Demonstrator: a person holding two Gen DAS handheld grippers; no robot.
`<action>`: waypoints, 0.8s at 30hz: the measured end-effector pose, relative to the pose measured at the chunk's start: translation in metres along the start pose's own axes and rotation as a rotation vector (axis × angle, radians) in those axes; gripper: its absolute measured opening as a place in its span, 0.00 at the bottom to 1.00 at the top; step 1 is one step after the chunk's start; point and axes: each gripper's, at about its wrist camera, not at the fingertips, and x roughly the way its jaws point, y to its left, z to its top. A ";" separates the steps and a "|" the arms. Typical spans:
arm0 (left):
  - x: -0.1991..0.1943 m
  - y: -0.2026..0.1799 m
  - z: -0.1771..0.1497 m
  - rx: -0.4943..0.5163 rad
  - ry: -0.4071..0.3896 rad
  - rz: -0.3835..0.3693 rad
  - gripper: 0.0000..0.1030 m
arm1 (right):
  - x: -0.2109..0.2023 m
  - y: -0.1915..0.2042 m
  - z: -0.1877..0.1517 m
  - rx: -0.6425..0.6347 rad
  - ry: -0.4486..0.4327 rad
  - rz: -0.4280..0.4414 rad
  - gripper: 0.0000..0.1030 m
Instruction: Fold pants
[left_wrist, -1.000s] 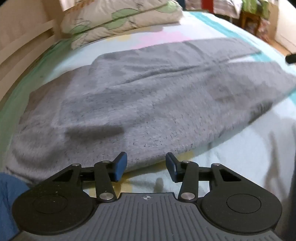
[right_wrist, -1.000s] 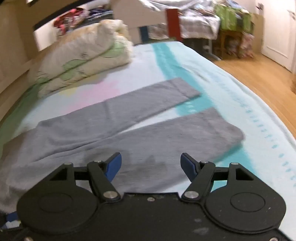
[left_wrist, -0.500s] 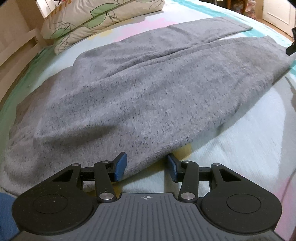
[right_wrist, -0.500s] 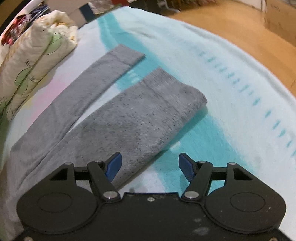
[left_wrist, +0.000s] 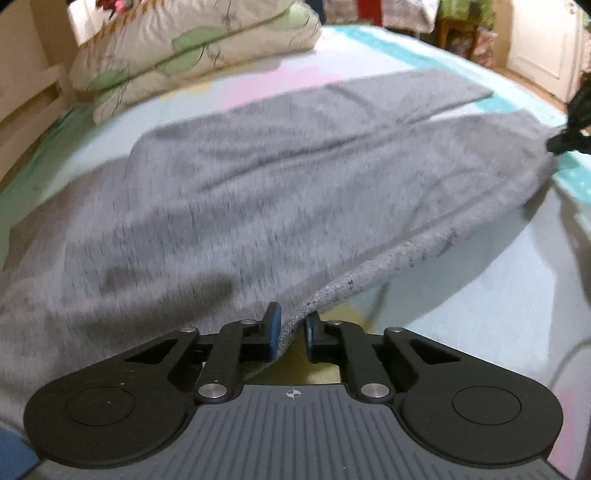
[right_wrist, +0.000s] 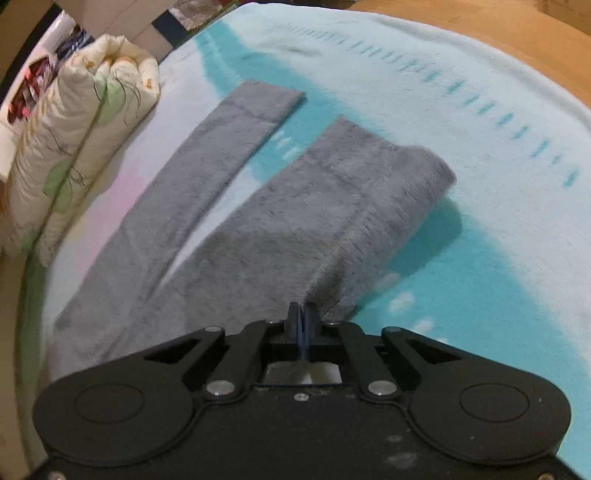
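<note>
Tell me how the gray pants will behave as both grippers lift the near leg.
The gray pants will probably sag between the left gripper and the right gripper, since the lifted edge already droops. The knit looks thick, so likely not slippery.

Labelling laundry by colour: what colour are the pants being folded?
Heathered grey pants, plain with dark flecks; clearest in the right wrist view.

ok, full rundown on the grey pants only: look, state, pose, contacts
The grey pants are heathered knit, fleecy-looking, spread lengthwise on the pastel bedsheet with both legs apart in a narrow V. The far leg lies flat. The near leg is raised along its near edge: the left claw pinches that edge toward the waist end, and the right claw is shut on it near the cuff, which bunches up. Nothing else touches them.
</note>
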 end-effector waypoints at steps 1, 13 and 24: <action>-0.005 0.002 0.002 0.004 -0.023 -0.006 0.08 | -0.003 0.004 0.001 -0.005 -0.020 0.006 0.03; -0.061 0.035 0.043 0.008 -0.222 -0.003 0.08 | -0.089 0.059 0.012 -0.087 -0.210 0.078 0.03; -0.050 0.052 0.070 0.056 -0.202 -0.023 0.08 | -0.085 0.069 0.018 -0.084 -0.202 0.052 0.03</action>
